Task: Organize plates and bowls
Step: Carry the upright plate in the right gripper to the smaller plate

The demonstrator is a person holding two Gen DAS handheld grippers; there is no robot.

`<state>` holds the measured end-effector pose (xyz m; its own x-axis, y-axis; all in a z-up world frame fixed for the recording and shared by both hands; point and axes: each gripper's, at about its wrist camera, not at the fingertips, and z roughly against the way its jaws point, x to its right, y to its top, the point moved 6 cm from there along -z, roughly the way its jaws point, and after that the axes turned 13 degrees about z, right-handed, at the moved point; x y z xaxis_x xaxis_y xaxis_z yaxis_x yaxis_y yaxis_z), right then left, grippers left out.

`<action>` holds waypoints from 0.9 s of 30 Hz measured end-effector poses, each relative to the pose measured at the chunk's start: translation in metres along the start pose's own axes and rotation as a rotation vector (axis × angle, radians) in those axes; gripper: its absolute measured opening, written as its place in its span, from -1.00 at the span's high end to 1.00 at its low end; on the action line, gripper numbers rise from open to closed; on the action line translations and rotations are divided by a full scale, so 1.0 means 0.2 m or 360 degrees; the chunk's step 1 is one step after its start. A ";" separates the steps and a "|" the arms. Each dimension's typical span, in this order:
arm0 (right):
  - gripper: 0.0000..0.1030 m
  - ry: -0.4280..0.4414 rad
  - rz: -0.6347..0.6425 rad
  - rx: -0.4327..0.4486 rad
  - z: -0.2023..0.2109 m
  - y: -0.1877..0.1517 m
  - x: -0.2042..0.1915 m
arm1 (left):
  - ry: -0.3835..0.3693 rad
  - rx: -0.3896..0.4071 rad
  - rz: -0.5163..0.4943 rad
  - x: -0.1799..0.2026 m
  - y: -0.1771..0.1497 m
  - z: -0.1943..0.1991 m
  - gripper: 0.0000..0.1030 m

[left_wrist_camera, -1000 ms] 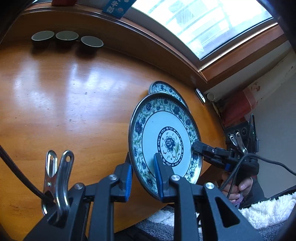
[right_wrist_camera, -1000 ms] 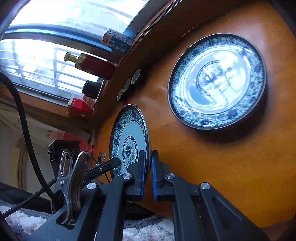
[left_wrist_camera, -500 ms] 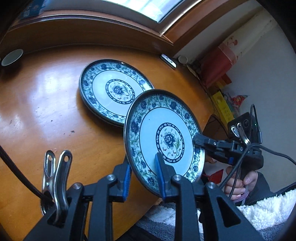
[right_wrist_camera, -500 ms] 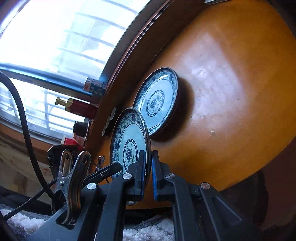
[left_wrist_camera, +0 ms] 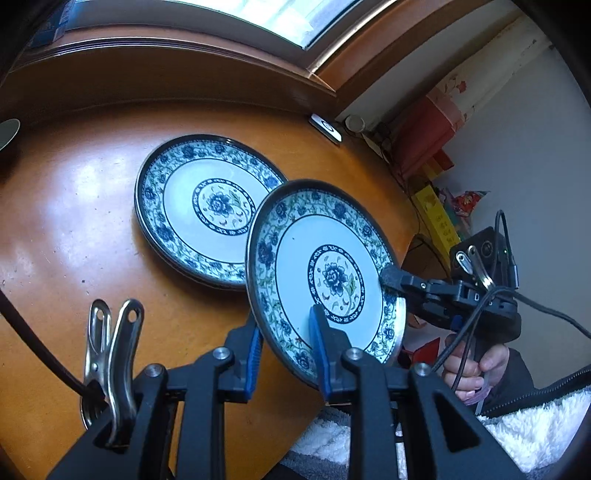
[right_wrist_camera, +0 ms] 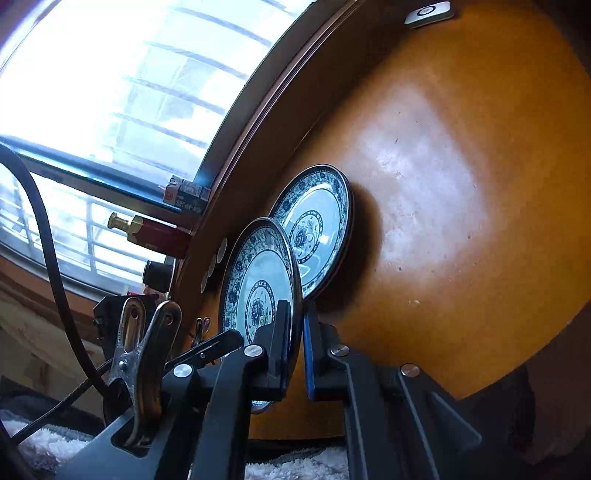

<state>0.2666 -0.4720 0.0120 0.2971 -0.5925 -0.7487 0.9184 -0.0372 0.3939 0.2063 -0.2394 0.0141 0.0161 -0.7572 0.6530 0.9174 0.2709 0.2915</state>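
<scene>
Round wooden table [left_wrist_camera: 74, 221] under window. Carried plate [left_wrist_camera: 325, 280] tilted, beyond table's near edge, rim pinched by left gripper [left_wrist_camera: 284, 350] and right gripper [right_wrist_camera: 295, 347]. Second plate [left_wrist_camera: 207, 206] flat nearby. Risk: thin rim grips (glazed surface) slip; rims may clash on lowering.

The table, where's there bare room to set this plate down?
Bare wood on the table lies left of the resting plate, toward the small cup. More lies past the plate toward the white gadget. It is crowded where the held plate overlaps the resting one.
</scene>
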 end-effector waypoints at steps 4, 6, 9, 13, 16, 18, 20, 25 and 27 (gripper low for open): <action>0.82 0.0043 0.0055 -0.0055 -0.08 0.11 0.01 | 0.0050 0.0067 0.0038 -0.02 0.09 -0.01 0.51; 0.82 0.0061 0.0084 -0.0097 -0.12 0.16 0.02 | 0.0089 0.0118 0.0050 -0.02 0.14 -0.02 0.51; 0.82 0.0080 0.0112 -0.0185 -0.21 0.22 0.04 | 0.0156 0.0164 0.0087 -0.04 0.19 -0.04 0.50; 0.81 0.0115 0.0181 -0.0300 -0.30 0.28 0.05 | 0.0212 0.0230 0.0192 -0.09 0.25 -0.05 0.50; 0.81 0.0127 0.0214 -0.0374 -0.38 0.31 0.06 | 0.0274 0.0260 0.0272 -0.13 0.29 -0.06 0.48; 0.80 0.0125 0.0214 -0.0405 -0.42 0.32 0.07 | 0.0318 0.0266 0.0306 -0.15 0.31 -0.07 0.46; 0.80 0.0117 0.0224 -0.0432 -0.46 0.34 0.07 | 0.0363 0.0272 0.0324 -0.16 0.32 -0.08 0.45; 0.77 0.0065 0.0233 -0.0506 -0.53 0.38 0.11 | 0.0515 0.0274 0.0271 -0.14 0.38 -0.14 0.43; 0.76 0.0049 0.0219 -0.0531 -0.55 0.40 0.14 | 0.0573 0.0261 0.0234 -0.12 0.40 -0.17 0.40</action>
<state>0.3762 -0.4032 -0.0359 0.4271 -0.5490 -0.7185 0.9024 0.3089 0.3004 0.2927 -0.2201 -0.0027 0.3069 -0.8549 0.4184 0.8201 0.4606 0.3396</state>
